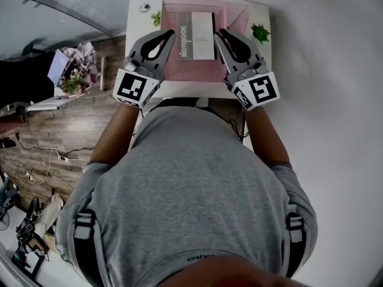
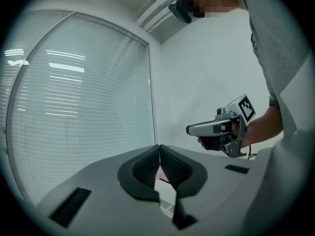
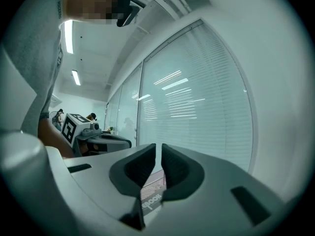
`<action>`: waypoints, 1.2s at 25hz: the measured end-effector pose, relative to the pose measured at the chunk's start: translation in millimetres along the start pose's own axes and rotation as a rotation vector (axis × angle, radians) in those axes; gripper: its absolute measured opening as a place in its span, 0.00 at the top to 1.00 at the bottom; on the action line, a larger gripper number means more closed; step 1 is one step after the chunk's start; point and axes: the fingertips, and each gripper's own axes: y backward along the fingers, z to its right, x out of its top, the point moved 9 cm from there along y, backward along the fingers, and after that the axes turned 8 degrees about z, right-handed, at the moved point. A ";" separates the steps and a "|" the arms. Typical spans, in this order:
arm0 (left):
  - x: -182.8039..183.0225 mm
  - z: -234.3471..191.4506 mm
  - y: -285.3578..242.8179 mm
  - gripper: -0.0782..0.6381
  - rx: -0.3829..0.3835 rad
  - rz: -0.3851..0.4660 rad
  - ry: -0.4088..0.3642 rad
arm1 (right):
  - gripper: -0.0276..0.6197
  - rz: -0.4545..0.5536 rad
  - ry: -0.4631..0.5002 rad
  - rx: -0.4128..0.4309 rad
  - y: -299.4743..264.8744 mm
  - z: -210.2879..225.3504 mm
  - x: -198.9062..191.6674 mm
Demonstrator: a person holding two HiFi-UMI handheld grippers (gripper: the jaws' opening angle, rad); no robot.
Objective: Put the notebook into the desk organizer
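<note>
Place: we take this for an office, a bright open room divided by glass
Walls: we see a tall glass partition (image 3: 197, 107) lined with slatted blinds, and a plain white wall (image 1: 323, 70) beside the work spot
Ceiling: long strip lights (image 3: 67, 36) run overhead
Floor: wood-look planks (image 1: 78, 130), with loose cables (image 1: 42, 166) trailing across them
Tabletop: a small white tabletop (image 1: 137, 34) carries a pink desk organizer (image 1: 191, 70) with a notebook (image 1: 197, 36) on it, and a little green plant (image 1: 261, 33) at one corner
Further off: we make out people (image 3: 60, 114) at the far end of the room, too small to tell more
</note>
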 end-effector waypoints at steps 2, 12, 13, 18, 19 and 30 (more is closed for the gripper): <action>1.2 2.6 -0.3 0.86 -0.007 0.015 0.002 | 0.95 0.025 0.001 -0.015 4.2 0.6 1.9; 5.6 5.4 -0.3 0.86 -0.009 0.034 -0.004 | 0.95 0.034 0.051 -0.029 13.1 2.8 2.5; 6.3 5.8 -0.8 0.86 -0.007 0.038 -0.003 | 0.95 0.028 0.055 -0.022 13.2 1.9 1.9; 8.5 4.5 -1.1 0.86 -0.005 0.026 0.001 | 0.95 0.014 0.055 0.005 9.7 -1.2 0.6; 9.4 4.6 -0.8 0.86 -0.001 0.021 0.003 | 0.95 0.015 0.055 0.009 9.4 -1.6 0.9; 7.0 0.9 -4.4 0.86 0.000 0.019 0.007 | 0.95 0.011 0.052 0.017 2.3 3.9 -0.3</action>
